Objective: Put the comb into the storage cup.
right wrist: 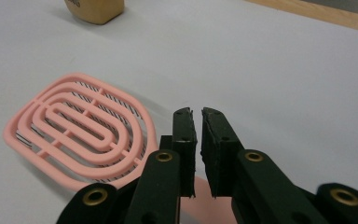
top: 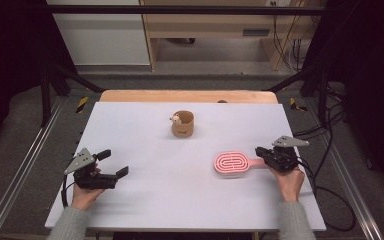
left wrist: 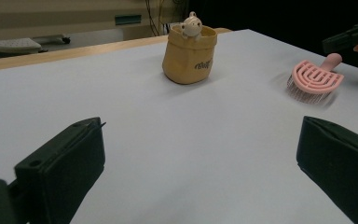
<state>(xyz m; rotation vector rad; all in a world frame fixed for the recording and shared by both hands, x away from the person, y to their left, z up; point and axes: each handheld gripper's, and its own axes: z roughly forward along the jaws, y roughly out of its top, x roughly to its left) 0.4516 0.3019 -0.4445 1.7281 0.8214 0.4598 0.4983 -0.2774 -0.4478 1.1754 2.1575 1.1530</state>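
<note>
A pink oval hairbrush (top: pixel 231 164) lies flat on the white table (top: pixel 145 200) at the right, its handle pointing right. My right gripper (top: pixel 259 151) sits at that handle. In the right gripper view its jaws (right wrist: pixel 199 114) stand almost together, with the pink handle pinched low between them and the brush head (right wrist: pixel 79 130) just to the left. My left gripper (top: pixel 114 163) rests near the front left of the table, open, with nothing between its jaws (left wrist: pixel 196 158). The brush (left wrist: pixel 314 77) lies far to its right.
A tan pouch-shaped cup (top: pixel 182 125) with a small bear figure (top: pixel 176 119) on its rim stands at the table's middle back; it is also in the left gripper view (left wrist: pixel 189 58). A wooden edge (top: pixel 187 96) borders the far side. Cables trail at the right.
</note>
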